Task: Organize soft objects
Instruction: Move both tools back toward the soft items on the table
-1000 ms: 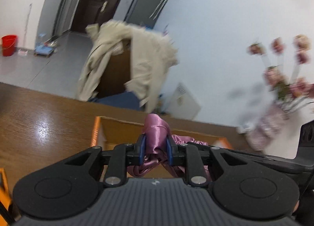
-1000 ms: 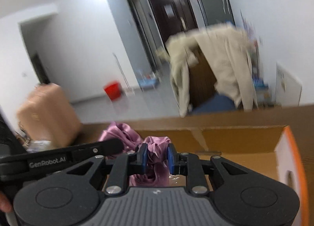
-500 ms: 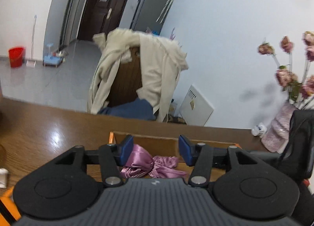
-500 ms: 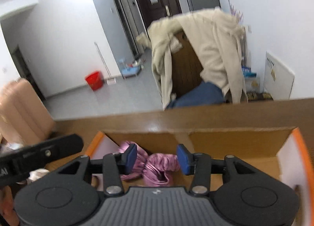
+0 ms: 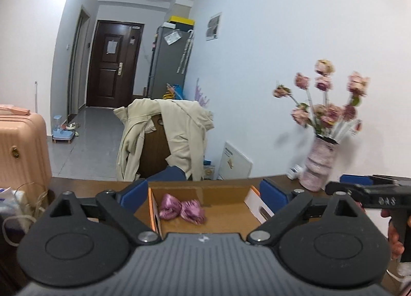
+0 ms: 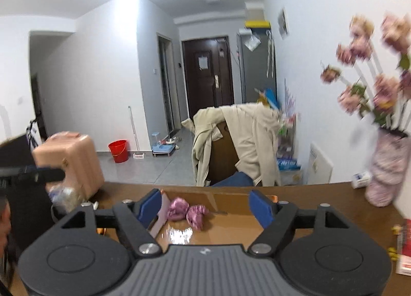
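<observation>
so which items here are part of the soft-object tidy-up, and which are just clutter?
Job:
- purple satin cloth, lying in the box
- cardboard box
- left gripper and right gripper, fingers opening, nothing between them

Clutter:
- flower vase
- beige jacket on the chair
- pink suitcase
- red bucket

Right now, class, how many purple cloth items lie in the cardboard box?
1 bundle: the purple cloth, pinched at its middle like a bow, lies in the box near its left wall. More may be hidden behind the fingers.
</observation>
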Available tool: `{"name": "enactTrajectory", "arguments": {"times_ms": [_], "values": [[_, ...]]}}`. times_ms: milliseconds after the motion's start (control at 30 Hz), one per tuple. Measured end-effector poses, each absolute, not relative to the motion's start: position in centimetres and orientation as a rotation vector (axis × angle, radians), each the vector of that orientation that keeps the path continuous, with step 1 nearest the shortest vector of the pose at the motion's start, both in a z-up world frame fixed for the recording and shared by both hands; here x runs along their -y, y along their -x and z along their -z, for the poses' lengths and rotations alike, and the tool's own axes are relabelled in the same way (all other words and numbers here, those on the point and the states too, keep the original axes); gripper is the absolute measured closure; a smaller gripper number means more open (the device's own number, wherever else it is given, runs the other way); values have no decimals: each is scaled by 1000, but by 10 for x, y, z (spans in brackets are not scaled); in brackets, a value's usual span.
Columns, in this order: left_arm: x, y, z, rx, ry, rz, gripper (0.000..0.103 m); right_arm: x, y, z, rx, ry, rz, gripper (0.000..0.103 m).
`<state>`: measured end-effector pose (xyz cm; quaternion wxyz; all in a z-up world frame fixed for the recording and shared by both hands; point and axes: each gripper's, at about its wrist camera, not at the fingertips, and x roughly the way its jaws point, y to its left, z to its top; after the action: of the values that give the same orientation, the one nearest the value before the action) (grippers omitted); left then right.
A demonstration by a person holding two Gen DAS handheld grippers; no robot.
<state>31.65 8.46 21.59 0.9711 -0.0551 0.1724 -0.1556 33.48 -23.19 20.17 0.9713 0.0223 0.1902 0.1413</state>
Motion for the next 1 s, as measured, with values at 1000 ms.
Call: {"name": "enactTrajectory", "arguments": {"times_ms": [1000], "values": [[-72, -128, -37, -474, 16, 329, 0, 223, -112, -31, -460, -82, -183, 19]]}}
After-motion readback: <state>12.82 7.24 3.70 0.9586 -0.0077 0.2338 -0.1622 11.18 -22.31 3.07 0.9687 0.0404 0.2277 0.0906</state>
